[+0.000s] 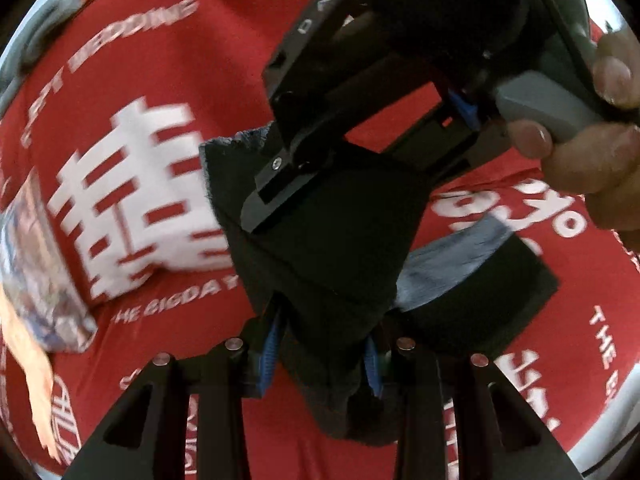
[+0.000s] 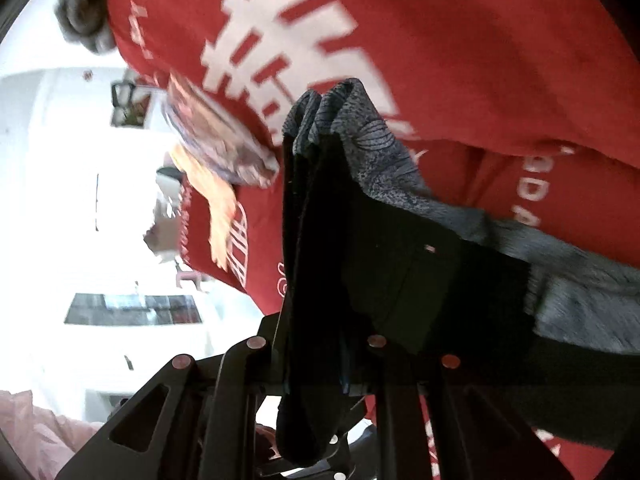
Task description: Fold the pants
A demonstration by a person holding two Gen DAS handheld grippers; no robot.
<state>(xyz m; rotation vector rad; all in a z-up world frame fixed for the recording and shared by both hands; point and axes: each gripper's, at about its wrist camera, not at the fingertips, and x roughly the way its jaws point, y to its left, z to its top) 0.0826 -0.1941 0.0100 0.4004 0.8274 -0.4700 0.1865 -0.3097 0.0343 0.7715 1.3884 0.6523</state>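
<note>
The pants (image 1: 332, 240) are dark, black on one side and grey-blue on the other, and hang bunched above a red sheet. My left gripper (image 1: 322, 344) is shut on a fold of them near the bottom of the left wrist view. My right gripper (image 1: 276, 196) reaches in from the upper right there, shut on the upper edge of the same cloth. In the right wrist view the pants (image 2: 360, 240) drape over my right gripper (image 2: 316, 360), whose fingers are mostly hidden by the fabric.
A red sheet (image 1: 160, 60) with white printed characters covers the surface below. A patterned packet (image 1: 36, 272) lies at its left. In the right wrist view a bright white room (image 2: 60, 200) shows at left.
</note>
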